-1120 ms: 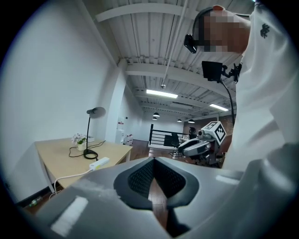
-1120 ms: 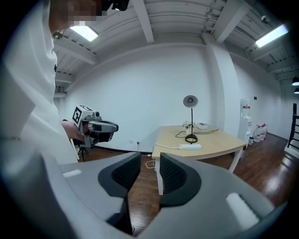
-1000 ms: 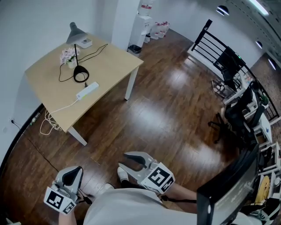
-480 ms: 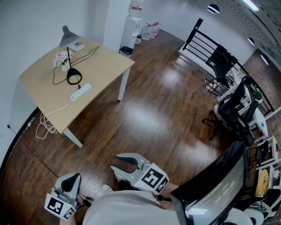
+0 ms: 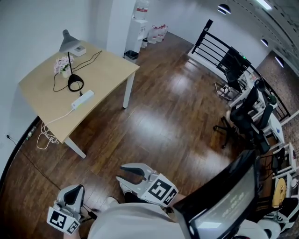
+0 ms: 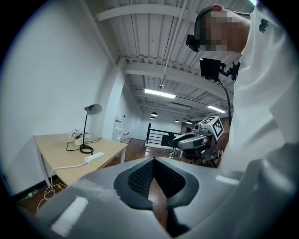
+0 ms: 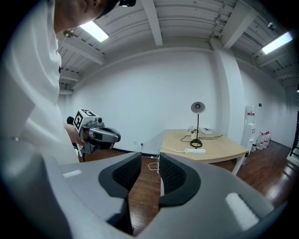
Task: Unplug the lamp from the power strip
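Note:
A grey desk lamp (image 5: 69, 52) stands on a light wooden table (image 5: 110, 70) at the upper left of the head view. Its black cord loops over the tabletop. A white power strip (image 5: 81, 99) lies in front of the lamp's round base. Both grippers hang far from the table, low by the person's body. My left gripper (image 5: 76, 190) is shut, with nothing between its pads (image 6: 142, 177). My right gripper (image 5: 120, 172) is open and holds nothing. The lamp (image 7: 197, 122) and the power strip (image 7: 195, 151) show small beyond my right gripper (image 7: 149, 161), and the lamp (image 6: 86, 130) also in the left gripper view.
A small flower pot (image 5: 62, 65) and a white box (image 5: 79, 50) share the table. The strip's white cable drops to a tangle on the floor (image 5: 44, 135). A water dispenser (image 5: 140, 14), black railing (image 5: 210, 42), office chairs (image 5: 243, 116) and a dark monitor (image 5: 224, 200) ring the wooden floor.
The table has drifted toward the upper left of the head view and the monitor has come further in at the bottom right. Both grippers stay low and keep their states.

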Available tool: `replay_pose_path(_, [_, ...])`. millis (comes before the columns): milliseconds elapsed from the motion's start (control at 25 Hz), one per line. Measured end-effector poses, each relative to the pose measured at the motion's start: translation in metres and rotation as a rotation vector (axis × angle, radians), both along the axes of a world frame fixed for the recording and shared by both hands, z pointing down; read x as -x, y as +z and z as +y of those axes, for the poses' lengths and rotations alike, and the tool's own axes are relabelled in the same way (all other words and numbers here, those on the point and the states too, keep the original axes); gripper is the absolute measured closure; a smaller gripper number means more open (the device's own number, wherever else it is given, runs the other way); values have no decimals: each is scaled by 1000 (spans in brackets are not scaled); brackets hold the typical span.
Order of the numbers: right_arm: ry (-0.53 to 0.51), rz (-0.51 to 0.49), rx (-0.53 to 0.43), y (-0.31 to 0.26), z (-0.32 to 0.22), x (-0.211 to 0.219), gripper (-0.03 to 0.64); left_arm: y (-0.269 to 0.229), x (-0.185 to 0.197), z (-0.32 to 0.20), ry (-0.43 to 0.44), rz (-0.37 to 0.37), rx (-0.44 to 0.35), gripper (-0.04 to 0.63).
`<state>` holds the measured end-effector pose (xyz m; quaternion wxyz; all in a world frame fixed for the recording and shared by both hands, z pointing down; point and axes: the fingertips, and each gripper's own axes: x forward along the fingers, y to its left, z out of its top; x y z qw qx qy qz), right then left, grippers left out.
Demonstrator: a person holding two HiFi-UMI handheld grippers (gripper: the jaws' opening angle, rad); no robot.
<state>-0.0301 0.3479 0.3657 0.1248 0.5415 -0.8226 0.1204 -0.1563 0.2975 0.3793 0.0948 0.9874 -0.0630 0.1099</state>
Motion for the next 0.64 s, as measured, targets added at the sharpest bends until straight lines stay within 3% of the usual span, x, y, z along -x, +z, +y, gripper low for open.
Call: replay_pose_path(640, [-13, 8, 11, 3, 9, 4, 496, 3, 4, 9, -14, -3, 3, 591])
